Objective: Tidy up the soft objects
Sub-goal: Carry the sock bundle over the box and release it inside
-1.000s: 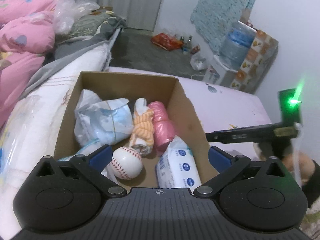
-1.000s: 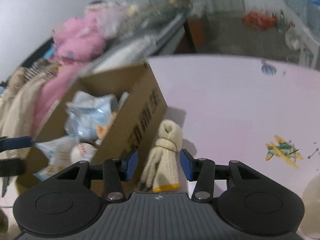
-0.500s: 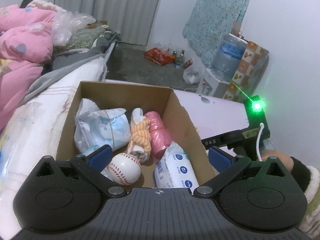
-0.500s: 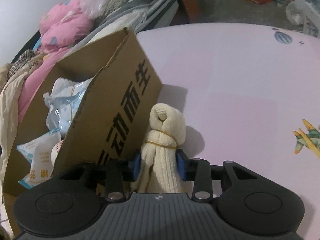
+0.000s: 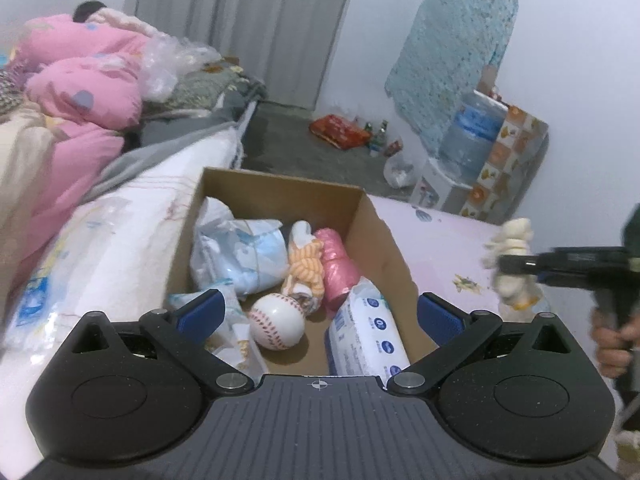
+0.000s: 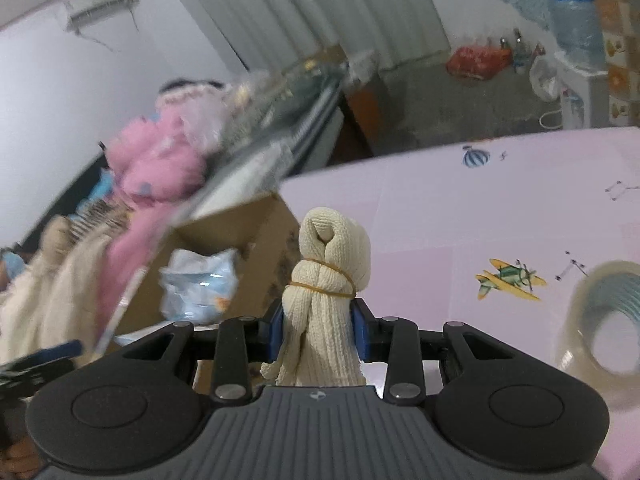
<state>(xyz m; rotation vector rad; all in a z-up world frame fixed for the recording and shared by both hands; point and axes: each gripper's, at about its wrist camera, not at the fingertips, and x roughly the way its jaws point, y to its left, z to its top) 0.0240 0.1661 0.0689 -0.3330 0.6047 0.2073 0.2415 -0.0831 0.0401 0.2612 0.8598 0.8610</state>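
Right wrist view: right gripper [image 6: 318,330] has clamped the cream glove bundle [image 6: 326,300] and lifted it off the sheet [image 6: 460,220]

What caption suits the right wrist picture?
Right claw grips a banded cream cloth bundle beside the cardboard box.

Left wrist view: close above near edge of cardboard box [image 5: 376,240], facing down into it. Right wrist view: right of box [image 6: 256,224], low over pink sheet [image 6: 460,208], facing curtain wall. Shared: box, water bottle [image 5: 472,136] beyond box.
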